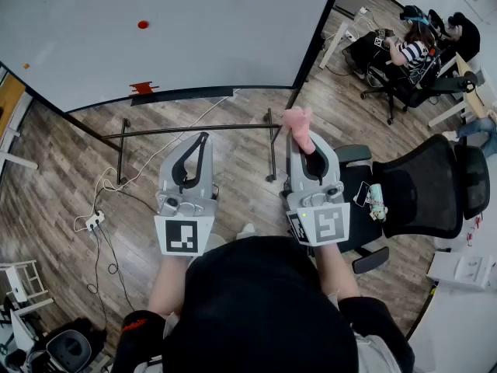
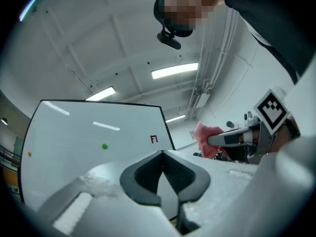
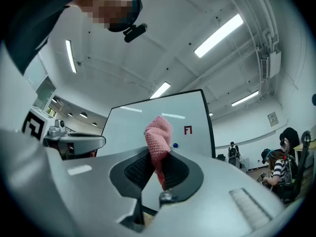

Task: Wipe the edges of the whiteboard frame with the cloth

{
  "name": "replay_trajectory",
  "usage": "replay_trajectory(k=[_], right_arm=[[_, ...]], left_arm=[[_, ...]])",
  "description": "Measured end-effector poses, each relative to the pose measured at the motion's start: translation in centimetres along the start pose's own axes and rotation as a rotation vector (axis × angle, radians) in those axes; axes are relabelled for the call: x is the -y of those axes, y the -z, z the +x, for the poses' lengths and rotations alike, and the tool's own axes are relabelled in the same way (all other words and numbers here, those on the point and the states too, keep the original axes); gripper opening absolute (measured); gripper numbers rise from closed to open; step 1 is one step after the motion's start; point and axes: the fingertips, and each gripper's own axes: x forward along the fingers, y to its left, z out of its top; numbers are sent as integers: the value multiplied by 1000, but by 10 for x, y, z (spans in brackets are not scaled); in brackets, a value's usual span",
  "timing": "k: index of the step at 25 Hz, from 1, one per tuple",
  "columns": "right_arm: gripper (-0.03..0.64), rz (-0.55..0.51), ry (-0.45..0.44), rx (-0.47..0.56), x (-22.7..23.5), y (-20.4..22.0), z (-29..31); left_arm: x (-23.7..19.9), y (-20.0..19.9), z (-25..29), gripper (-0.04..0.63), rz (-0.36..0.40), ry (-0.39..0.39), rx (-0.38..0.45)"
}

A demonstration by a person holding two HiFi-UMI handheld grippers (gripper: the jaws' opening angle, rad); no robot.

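The whiteboard (image 1: 155,45) stands ahead of me, and its dark frame (image 1: 186,95) runs along the bottom and up the right side. A pink cloth (image 1: 297,123) sticks out of my right gripper (image 1: 300,136), which is shut on it just short of the board's lower right corner. In the right gripper view the cloth (image 3: 159,135) stands up between the pads, with the whiteboard (image 3: 182,115) behind it. My left gripper (image 1: 205,137) is shut with nothing in it, level with the right one and apart from the frame. The left gripper view shows the whiteboard (image 2: 89,137) and the cloth (image 2: 206,136).
The board's metal stand bars (image 1: 194,130) cross the wood floor below the frame. A power strip with cables (image 1: 95,220) lies at the left. A black office chair (image 1: 423,185) stands close on my right, and a person sits at a desk (image 1: 411,53) at the back right.
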Motion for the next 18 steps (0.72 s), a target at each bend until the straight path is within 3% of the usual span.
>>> replay_trajectory(k=[18], right_arm=[[25, -62, -24, -2, 15, 3, 0]], left_arm=[[25, -5, 21, 2, 21, 30, 42]])
